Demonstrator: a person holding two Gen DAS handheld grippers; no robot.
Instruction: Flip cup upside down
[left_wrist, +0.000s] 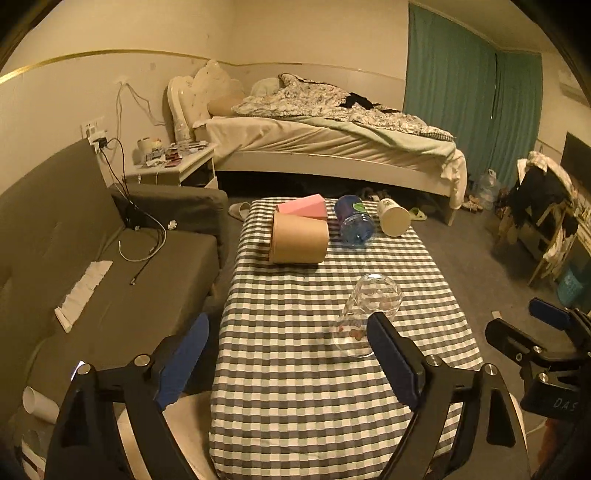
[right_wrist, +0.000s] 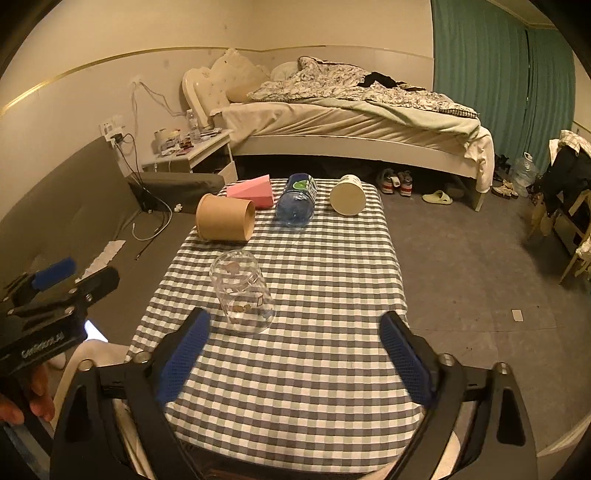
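A clear glass cup (left_wrist: 364, 314) with small printed figures stands on the checked tablecloth (left_wrist: 295, 369), wider rim down on the cloth, flat base up. It also shows in the right wrist view (right_wrist: 242, 291). My left gripper (left_wrist: 284, 360) is open and empty, above the near part of the table; its right finger (left_wrist: 393, 354) overlaps the cup's lower right edge in view. My right gripper (right_wrist: 295, 354) is open and empty, behind the cup, which sits just ahead of its left finger (right_wrist: 184, 354).
At the table's far end lie a brown paper cup (left_wrist: 299, 238), a pink box (left_wrist: 304, 206), a blue water bottle (left_wrist: 354, 219) and a white cup (left_wrist: 393, 216), all on their sides. A grey sofa (left_wrist: 92, 277) is left, a bed (left_wrist: 332, 129) behind.
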